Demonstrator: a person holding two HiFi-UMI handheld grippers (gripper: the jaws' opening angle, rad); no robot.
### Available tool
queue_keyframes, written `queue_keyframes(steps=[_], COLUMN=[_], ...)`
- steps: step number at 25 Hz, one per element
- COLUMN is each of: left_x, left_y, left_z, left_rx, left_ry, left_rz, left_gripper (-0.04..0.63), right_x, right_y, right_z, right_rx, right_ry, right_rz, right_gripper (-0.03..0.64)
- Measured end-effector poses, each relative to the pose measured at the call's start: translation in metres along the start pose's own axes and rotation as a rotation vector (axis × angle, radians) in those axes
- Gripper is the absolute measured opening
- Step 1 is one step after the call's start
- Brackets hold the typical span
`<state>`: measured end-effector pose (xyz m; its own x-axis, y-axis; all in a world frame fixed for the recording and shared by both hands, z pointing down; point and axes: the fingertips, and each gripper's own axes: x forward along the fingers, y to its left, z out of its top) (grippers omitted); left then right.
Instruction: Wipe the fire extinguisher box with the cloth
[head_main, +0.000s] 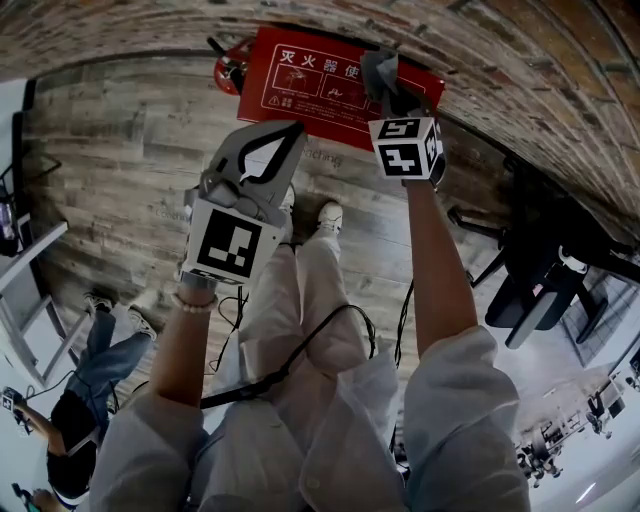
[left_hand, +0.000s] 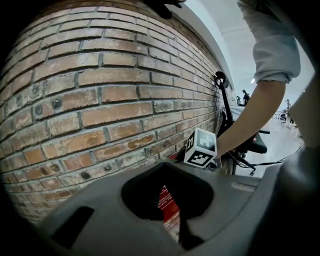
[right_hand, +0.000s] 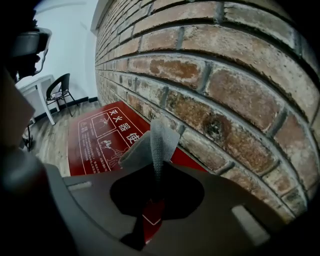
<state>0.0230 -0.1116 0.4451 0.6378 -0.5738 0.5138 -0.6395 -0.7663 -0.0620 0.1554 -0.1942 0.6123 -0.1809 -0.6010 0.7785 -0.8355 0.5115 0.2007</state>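
right gripper (head_main: 384, 78) clamps cloth (right_hand: 159, 142) at fire extinguisher box (head_main: 300, 92) edge beside brick wall (right_hand: 225, 75) | left gripper (head_main: 296, 128) closed, empty, apart

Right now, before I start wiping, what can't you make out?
- Cloth-to-box contact: in the head view the right gripper and the cloth cover that spot on the fire extinguisher box. In the right gripper view the cloth itself covers it.
- Box sides: every view shows only the lid.
- Lid's small print: too small in the head view.
- Left gripper view: the left gripper hides all but a red sliver of the box.
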Motion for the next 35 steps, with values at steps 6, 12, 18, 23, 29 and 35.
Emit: queue_keyframes(steps=[6,12,18,23,29,35], left_x=[0.011,0.019,0.023,0.024,0.024,0.024], left_y=[-0.013,-0.026,-0.031,-0.033,-0.035,-0.034], left_z=[0.005,0.01,0.013,0.015,0.016,0.017], left_rx=[0.017,0.018,0.025,0.019,0.027,0.031], left_ry=[0.003,0.003,0.005,0.003,0.004,0.004], left_rz=[-0.023,-0.041,-0.049,-0.05,-0.058,-0.059], left_gripper=[-0.002,-0.002,-0.002,-0.002,-0.002,-0.002], right_x=[-0.007,-0.015,-0.021,-0.026,-0.03,-0.029], right_y=[-0.02,-0.04,-0.052,-0.061,-0.065,-0.067], right_z=[-0.02,-0.039,-0.052,-0.062,-0.071,-0.076], right_rx=[0.03,0.047,0.057,0.069,0.088,0.089], right_ry=[0.016,0.034,0.05,0.066,0.082,0.096], right_rz=[-0.029,-0.053,-0.071,-0.086,-0.091,-0.093], right_gripper=[0.02,0.02,0.02,0.02,0.02,0.02])
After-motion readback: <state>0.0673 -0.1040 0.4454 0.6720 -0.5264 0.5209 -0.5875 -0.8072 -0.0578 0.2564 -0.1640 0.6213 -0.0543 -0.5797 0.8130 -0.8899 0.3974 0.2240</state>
